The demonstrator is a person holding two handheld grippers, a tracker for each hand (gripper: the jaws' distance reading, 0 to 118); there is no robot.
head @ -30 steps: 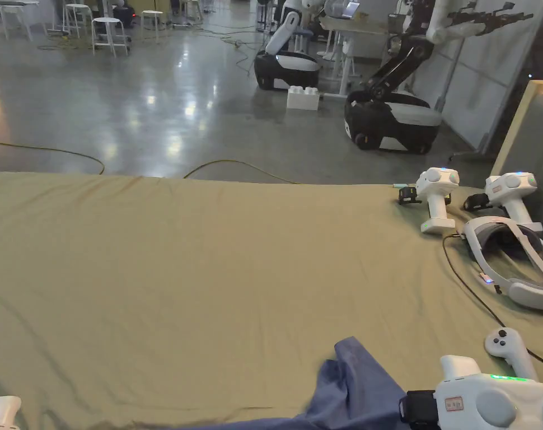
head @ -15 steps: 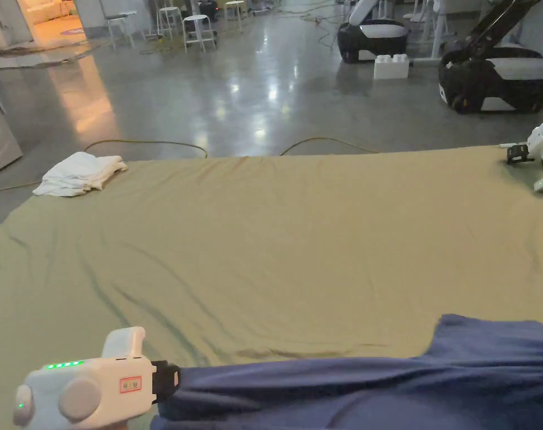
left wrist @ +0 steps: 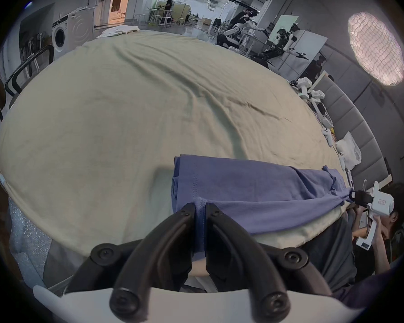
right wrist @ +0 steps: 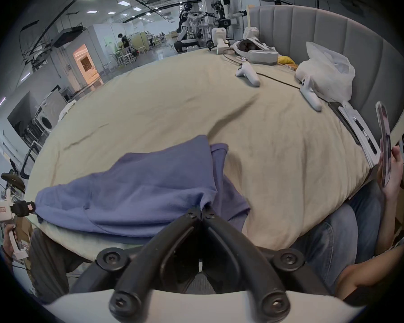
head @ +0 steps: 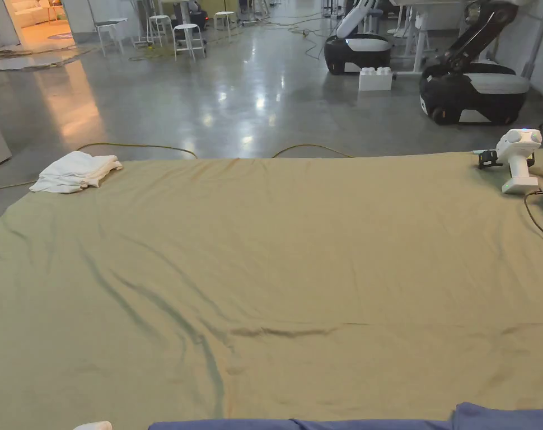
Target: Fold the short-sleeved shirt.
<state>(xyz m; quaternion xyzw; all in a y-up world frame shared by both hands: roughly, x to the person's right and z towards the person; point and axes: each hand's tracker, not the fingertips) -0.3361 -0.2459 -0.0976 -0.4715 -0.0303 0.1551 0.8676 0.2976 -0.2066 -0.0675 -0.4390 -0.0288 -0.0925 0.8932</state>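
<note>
Along the bed's near edge, blue shirt stretched sideways, left gripper and right gripper fingers each clenched on an end.

Head view set high at bed's near edge, aimed across toward far edge and floor beyond. Left gripper view set low at near edge, faced across bed and rightward. Right gripper view set likewise, faced leftward. Shirt and bed shared by all.
</note>
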